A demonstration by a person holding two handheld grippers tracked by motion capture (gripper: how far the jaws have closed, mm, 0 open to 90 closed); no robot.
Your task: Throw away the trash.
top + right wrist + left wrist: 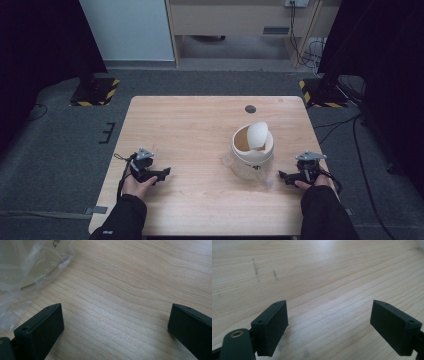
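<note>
While both of my hands sit low at the near edge of the surface (200, 120), I have the left claw (164, 173) resting at the left side, well apart from everything else, its tips turned toward the middle. Through the left gripper view, its two black jaws stand wide apart with bare wood grain between them and nothing held; a couple of faint dark scuffs (257, 268) mark the wood farther ahead. On the opposite side, the right claw (283, 176) rests near the right edge, pointing in at the small cream bin (252, 150), which stands upright just beside it on the right half of the surface. Its rounded white swing lid (258, 135) is tipped up, showing the tan inside. Clear plastic film (267, 182) bunches around the foot of the bin and trails toward the right claw. Looking through the right gripper view, those jaws are also spread wide and hold nothing, and the crumpled film (22, 272) and the bin's pale base fill the upper left corner, close to the left jaw but not between the two.
</note>
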